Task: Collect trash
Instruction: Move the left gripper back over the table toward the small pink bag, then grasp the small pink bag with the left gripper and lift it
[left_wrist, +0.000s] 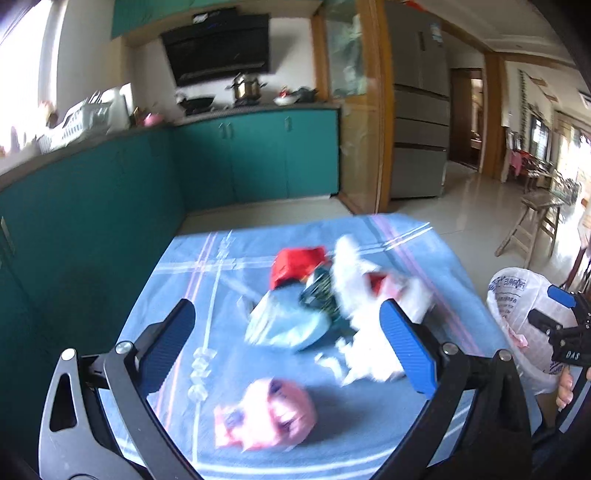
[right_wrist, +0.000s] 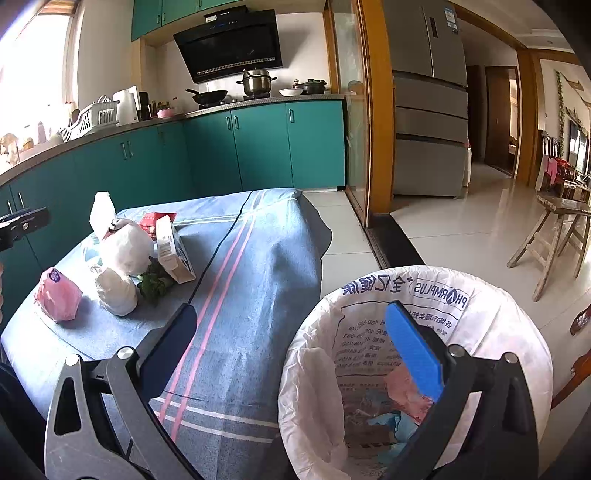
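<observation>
A blurred heap of trash lies on the blue cloth-covered table (left_wrist: 192, 280): a pink wrapper (left_wrist: 273, 417) nearest me, a pale blue plastic bag (left_wrist: 288, 325), a red packet (left_wrist: 295, 264), white crumpled bags (left_wrist: 354, 280). My left gripper (left_wrist: 291, 339) is open above the table, empty, with the pink wrapper just below its fingers. My right gripper (right_wrist: 295, 339) is open and empty over the rim of the white-lined trash bin (right_wrist: 498, 306), which holds pink and blue scraps. The right wrist view shows the pink wrapper (right_wrist: 57, 295), white bags (right_wrist: 125, 247), a carton (right_wrist: 173, 251) and green leaves (right_wrist: 155, 284).
Teal kitchen cabinets (right_wrist: 258, 144) run behind and left of the table. A grey fridge (right_wrist: 428, 110) and a wooden doorframe (right_wrist: 376, 110) stand behind. A wooden stool (right_wrist: 550, 236) sits on the tiled floor at right. The bin stands beside the table's right edge.
</observation>
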